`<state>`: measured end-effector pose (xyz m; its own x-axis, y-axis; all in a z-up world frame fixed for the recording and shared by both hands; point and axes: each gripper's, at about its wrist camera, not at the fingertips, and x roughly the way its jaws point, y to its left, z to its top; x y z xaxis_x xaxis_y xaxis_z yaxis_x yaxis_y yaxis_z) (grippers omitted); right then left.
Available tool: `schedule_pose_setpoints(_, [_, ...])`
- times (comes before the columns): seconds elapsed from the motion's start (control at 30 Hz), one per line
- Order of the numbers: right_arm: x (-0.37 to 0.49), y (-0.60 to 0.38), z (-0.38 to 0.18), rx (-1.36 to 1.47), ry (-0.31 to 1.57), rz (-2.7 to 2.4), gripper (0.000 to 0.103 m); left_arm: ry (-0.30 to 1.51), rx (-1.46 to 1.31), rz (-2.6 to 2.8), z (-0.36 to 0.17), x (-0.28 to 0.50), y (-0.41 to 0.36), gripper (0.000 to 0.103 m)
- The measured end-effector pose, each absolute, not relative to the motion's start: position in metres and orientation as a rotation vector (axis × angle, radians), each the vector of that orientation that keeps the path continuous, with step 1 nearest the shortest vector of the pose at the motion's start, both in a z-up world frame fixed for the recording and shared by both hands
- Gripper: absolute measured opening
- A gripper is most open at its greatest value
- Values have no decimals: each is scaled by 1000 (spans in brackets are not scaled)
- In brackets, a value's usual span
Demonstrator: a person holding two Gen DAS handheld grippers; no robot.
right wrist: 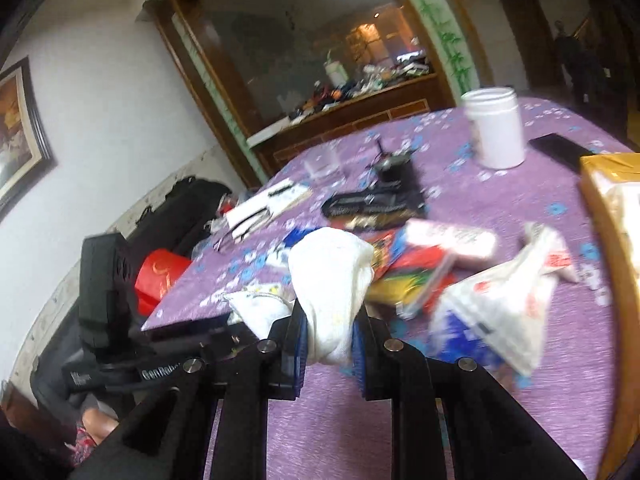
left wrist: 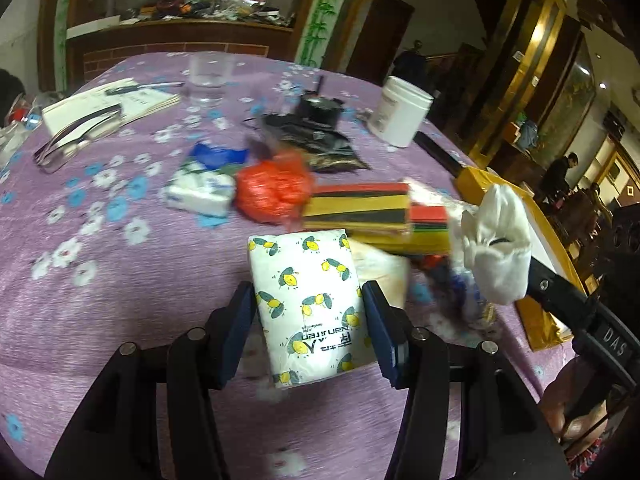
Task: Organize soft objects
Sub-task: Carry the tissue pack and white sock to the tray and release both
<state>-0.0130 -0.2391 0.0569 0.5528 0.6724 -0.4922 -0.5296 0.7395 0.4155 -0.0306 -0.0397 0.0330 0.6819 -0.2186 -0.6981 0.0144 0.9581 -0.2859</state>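
Left gripper point(left wrist: 308, 316) clamped on lemon-printed white tissue pack point(left wrist: 308, 308), right gripper point(right wrist: 330, 336) on bunched white cloth point(right wrist: 332, 284), above purple floral tablecloth point(left wrist: 120, 280).

Premises are judged to be a restaurant or banquet dining hall; a round table point(left wrist: 120, 240) covered by a purple floral cloth is seen; a glass-fronted wooden hatch point(left wrist: 180, 28) with a cluttered counter stands beyond the table's far edge; gilt-trimmed pillars point(left wrist: 532, 60) and seated diners point(left wrist: 560, 172) are noted past its right edge; a framed picture point(right wrist: 20, 128) is hung on the white wall.
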Motion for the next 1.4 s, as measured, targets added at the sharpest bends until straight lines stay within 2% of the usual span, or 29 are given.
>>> schedule_pose_setpoints(0.5, [-20,-290,61,356,639,669,19,769,-136,-147,34,-30,-85,53])
schedule_pose_setpoints(1.0, [-26,-304,70,376,626,658,19,818,-191,-162,35,-26,-90,53])
schedule_pose_setpoints(1.4, [-27,-383,89,479,582,544,20,801,-78,-326,81,-6,-185,53])
